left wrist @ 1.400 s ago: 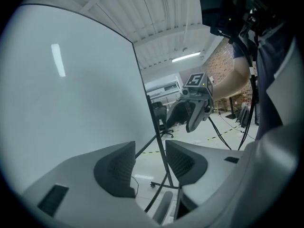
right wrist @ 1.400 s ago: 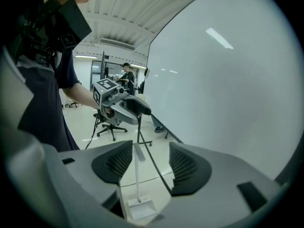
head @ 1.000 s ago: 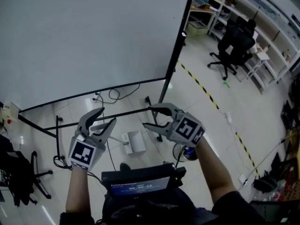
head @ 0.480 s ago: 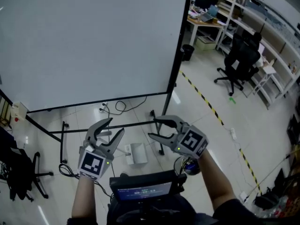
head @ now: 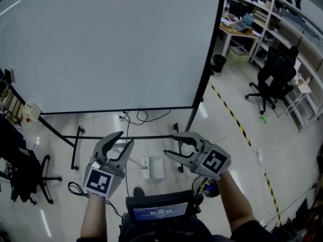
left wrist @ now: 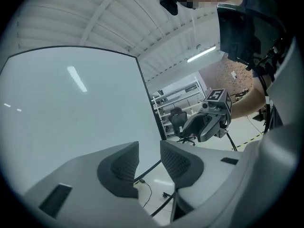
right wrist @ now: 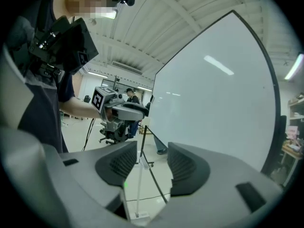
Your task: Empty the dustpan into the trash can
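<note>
A white long-handled dustpan stands on the tiled floor between my two grippers in the head view; its thin handle shows between the right jaws, far off. My left gripper is open and holds nothing, and its jaws have just been closing. My right gripper is also open and empty, its jaws closing as well. Both are held up in the air, facing each other. A round container with something blue peeks out below my right wrist, mostly hidden.
A large white board on a black wheeled stand fills the space ahead, with cables at its foot. Office chairs, a black bin, shelves and yellow-black floor tape lie to the sides.
Both grippers have risen and their jaws have narrowed a little, with nothing between them. The head view has tilted up, showing more of the board.
</note>
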Demonstrator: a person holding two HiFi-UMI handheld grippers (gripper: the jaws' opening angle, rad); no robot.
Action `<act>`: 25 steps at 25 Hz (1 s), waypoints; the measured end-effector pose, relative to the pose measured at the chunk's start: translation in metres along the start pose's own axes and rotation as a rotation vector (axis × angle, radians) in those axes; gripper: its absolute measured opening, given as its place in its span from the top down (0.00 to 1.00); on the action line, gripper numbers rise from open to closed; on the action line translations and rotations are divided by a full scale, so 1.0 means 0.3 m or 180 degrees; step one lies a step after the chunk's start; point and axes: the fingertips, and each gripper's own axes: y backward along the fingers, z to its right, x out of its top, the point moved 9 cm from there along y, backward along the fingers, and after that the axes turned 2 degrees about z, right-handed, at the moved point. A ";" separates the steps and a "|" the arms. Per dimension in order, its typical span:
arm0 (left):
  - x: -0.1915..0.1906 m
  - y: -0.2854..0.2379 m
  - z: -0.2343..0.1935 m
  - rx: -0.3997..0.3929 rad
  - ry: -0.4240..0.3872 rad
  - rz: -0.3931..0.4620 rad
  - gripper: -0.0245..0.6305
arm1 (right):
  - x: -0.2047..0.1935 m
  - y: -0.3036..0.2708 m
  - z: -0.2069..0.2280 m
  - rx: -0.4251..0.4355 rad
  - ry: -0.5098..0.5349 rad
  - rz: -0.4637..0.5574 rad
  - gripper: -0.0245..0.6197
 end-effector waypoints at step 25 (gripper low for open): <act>-0.047 0.112 -0.292 -0.0716 0.0109 0.0281 0.96 | 0.199 -0.326 -0.112 -0.0264 0.0047 -0.0081 0.88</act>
